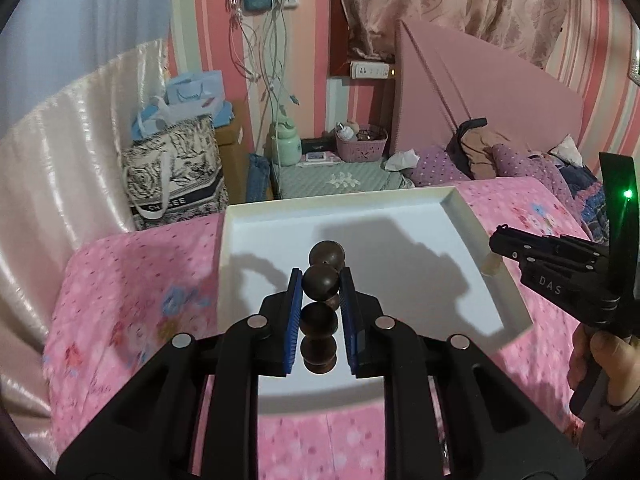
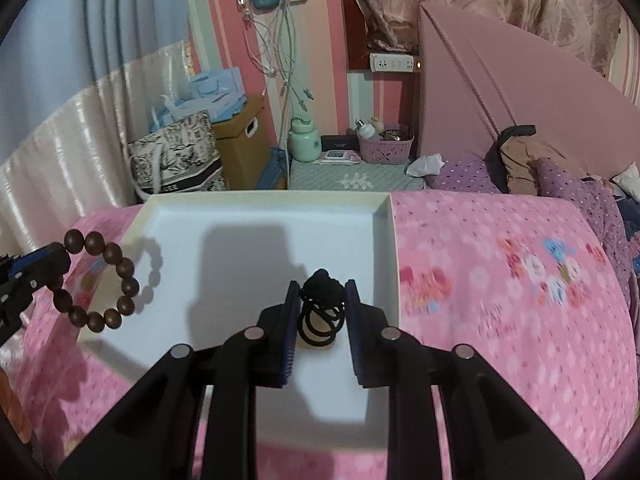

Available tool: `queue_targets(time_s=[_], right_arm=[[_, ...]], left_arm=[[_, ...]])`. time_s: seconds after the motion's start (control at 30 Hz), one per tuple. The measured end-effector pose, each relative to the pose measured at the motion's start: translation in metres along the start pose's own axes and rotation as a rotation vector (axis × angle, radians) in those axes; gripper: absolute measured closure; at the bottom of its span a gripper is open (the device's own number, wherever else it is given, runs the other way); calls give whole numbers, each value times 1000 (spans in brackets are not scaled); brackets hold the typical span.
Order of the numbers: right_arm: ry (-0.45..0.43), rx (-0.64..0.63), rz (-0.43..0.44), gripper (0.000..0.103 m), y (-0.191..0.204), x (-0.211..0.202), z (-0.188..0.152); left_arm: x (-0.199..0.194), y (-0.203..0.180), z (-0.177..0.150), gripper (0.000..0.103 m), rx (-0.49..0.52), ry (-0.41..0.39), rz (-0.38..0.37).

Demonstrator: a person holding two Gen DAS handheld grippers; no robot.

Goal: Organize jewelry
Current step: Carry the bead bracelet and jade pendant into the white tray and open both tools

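A white tray (image 1: 460,216) lies on the pink bed; it also shows in the right wrist view (image 2: 384,216). My left gripper (image 1: 320,276) is shut on a brown wooden bead bracelet (image 1: 320,284) and holds it above the tray; the bracelet also shows in the right wrist view (image 2: 120,268), hanging from that gripper (image 2: 60,258) at the tray's left edge. My right gripper (image 2: 322,288) is shut on a bundle of black hair ties (image 2: 320,308) above the tray's right part. In the left wrist view the right gripper (image 1: 494,242) is at the tray's right rim.
A pink floral bedspread (image 2: 500,280) is under the tray. A nightstand (image 2: 352,178) behind holds a green bottle (image 2: 304,142) and a pink basket (image 2: 386,146). Bags (image 2: 180,160) and a box stand at back left. Pillows and clothes (image 2: 540,168) lie at right.
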State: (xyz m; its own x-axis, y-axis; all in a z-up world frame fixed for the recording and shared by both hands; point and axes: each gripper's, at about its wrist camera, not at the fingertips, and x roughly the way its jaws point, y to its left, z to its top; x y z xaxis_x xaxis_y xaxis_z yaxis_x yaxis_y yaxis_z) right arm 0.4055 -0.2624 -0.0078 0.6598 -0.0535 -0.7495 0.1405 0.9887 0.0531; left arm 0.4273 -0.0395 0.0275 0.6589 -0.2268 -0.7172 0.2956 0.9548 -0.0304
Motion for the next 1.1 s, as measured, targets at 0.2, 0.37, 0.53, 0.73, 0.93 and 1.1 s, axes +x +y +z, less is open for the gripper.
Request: queue_targets(time_s=[0.2, 0.37, 0.53, 0.73, 0.93, 1.1], right_arm=[[49, 10, -28, 80, -2, 55, 22], [81, -17, -51, 81, 0, 87, 34], [109, -3, -67, 81, -3, 110, 45], [150, 1, -83, 81, -1, 127, 47], [170, 1, -96, 80, 0, 134, 45], [171, -10, -118, 73, 1, 134, 44]], left_arm=[[57, 11, 23, 86, -18, 49, 0], [102, 29, 37, 86, -42, 97, -5], [130, 48, 46, 86, -83, 117, 23], [159, 52, 37, 86, -86, 177, 72], [170, 56, 37, 86, -95, 206, 91], [181, 53, 38, 86, -73, 235, 123]])
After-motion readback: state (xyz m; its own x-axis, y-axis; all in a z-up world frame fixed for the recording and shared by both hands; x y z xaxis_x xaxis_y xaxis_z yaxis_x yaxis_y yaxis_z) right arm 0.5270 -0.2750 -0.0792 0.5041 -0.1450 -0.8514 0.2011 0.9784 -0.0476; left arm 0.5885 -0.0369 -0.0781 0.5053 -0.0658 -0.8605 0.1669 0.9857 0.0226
